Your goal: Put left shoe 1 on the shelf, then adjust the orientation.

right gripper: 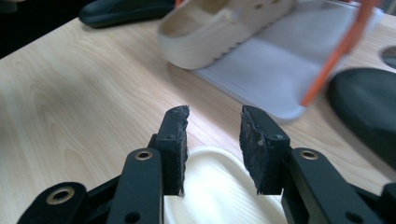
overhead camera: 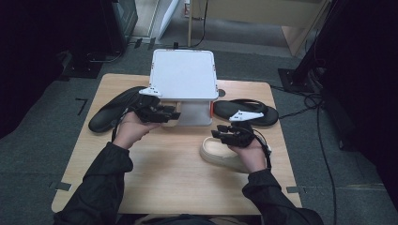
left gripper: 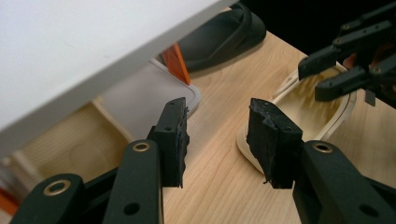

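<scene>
Grippers both stand parted and empty, the right gripper (overhead camera: 224,134) directly over the cream clog (overhead camera: 220,154) near the white rack (overhead camera: 183,75). Clog's long axis runs left to right across the table, so the left gripper (overhead camera: 169,115), beside the rack's lower shelf, is the farther one

From above we see a dim room: the floor and the corners fall to near black, while the wooden table (overhead camera: 178,173) and the white rack top (overhead camera: 184,72) catch the light from overhead. That rack top glares almost featureless in the left gripper view, where it is also blurred. Soft shadows lie under the rack and beside the cream shoe (overhead camera: 220,152). In the right gripper view the jaws are sharp, but the orange strut (right gripper: 338,51) and the far shoes go soft. Both gripper views are brighter and warmer than the high one.
</scene>
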